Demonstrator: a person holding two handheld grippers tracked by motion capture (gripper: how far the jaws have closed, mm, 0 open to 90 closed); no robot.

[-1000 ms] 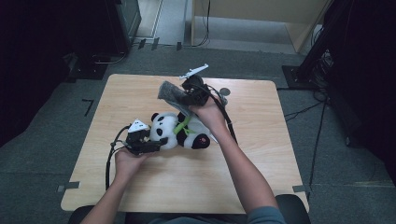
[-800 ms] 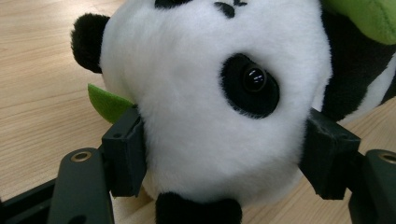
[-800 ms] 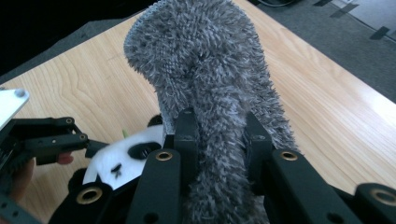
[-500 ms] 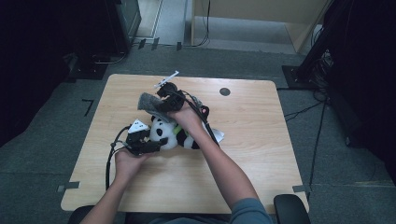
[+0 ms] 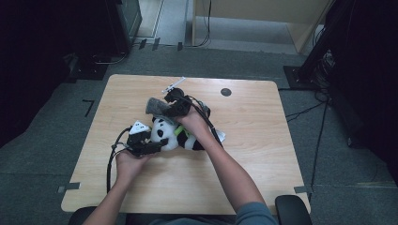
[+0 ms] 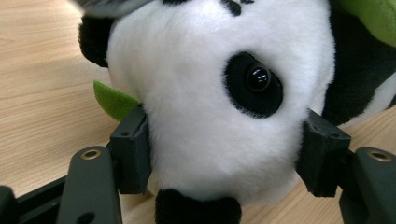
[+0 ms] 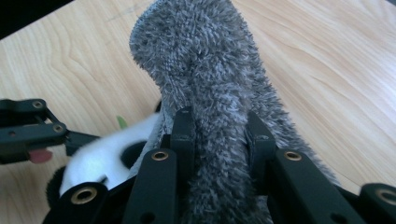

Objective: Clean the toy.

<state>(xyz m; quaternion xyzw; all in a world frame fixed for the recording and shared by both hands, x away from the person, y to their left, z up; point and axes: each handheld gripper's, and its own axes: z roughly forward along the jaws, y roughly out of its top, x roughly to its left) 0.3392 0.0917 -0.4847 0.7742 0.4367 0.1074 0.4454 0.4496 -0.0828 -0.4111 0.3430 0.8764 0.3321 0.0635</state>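
A black and white plush panda (image 5: 174, 135) with green trim lies mid-table. Its white head (image 6: 219, 93) sits squeezed between the jaws of my left gripper (image 5: 157, 143) (image 6: 224, 156), which is shut on it. A fuzzy grey cloth (image 5: 157, 108) (image 7: 210, 93) hangs just above the panda's head, pinched between the jaws of my right gripper (image 5: 171, 108) (image 7: 219, 140). In the right gripper view the panda's head (image 7: 105, 161) and the left gripper's jaws (image 7: 28, 135) show below and to the left of the cloth.
The wooden table (image 5: 263, 140) has a small round dark hole (image 5: 225, 92) near its far edge. Something white (image 5: 219, 137) peeks out by the right forearm. Dark floor, cables and stands surround the table.
My right gripper carried the grey cloth leftward and nearer, from the table's far middle to just over the panda's head. The left gripper stayed shut on the panda.
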